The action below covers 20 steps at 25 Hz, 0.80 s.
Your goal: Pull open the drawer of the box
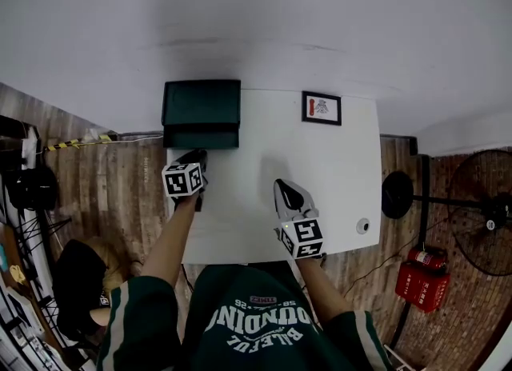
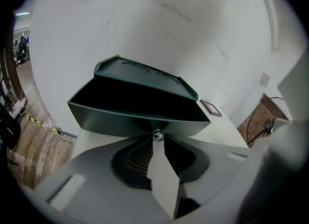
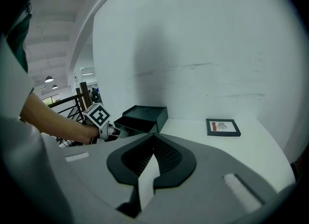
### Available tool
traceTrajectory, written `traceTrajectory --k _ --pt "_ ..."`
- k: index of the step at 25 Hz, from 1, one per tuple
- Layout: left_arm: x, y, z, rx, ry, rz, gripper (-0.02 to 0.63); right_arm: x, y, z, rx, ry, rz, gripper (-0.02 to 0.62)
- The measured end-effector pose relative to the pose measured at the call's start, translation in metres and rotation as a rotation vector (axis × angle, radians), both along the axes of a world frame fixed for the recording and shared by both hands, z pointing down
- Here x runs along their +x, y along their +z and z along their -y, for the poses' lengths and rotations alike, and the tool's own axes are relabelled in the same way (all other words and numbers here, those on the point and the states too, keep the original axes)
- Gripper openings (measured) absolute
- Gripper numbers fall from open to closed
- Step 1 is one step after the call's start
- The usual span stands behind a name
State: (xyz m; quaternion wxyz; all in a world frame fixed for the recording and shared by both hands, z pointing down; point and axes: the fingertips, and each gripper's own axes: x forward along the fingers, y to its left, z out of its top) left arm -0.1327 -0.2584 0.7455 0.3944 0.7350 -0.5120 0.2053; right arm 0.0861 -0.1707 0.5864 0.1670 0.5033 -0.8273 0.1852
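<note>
Silvery knob (image 2: 157, 134) seems clamped in left gripper (image 2: 158, 141) jaws, right gripper (image 3: 154, 136) jaws together, card (image 1: 321, 109) print unreadable.

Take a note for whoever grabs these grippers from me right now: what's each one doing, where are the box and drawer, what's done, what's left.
Left hand-held gripper: shut on the drawer's small metal knob.
Right hand-held gripper: shut, empty, above the white table, away from the box.
Dark green box: far left corner of the table, against the wall.
Done: the drawer is partly out, its dark inside showing.
Left: probably pull a little further, then release the knob.
</note>
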Motion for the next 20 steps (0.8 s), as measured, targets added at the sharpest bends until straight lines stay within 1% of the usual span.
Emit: traceTrajectory --k 5,8,14,17,20 --pt "0.003 0.0 -0.019 -0.012 -0.019 -0.027 0.129 -0.003 -0.001 -0.006 0.007 -0.001 0.002 0.002" --pt "0.003 0.001 -0.025 -0.017 -0.025 -0.026 0.129 -0.003 -0.001 -0.01 0.012 -0.001 -0.005 0.002" --pt "0.004 0.006 -0.034 -0.037 -0.007 -0.011 0.129 0.001 0.0 -0.021 0.006 0.007 -0.011 0.002" --pt "0.003 0.003 -0.039 -0.026 -0.001 -0.017 0.129 0.0 -0.003 -0.023 0.017 0.007 -0.006 0.002" --pt "0.004 -0.001 -0.049 -0.022 0.03 -0.027 0.129 -0.004 -0.008 -0.023 0.031 0.007 -0.001 0.002"
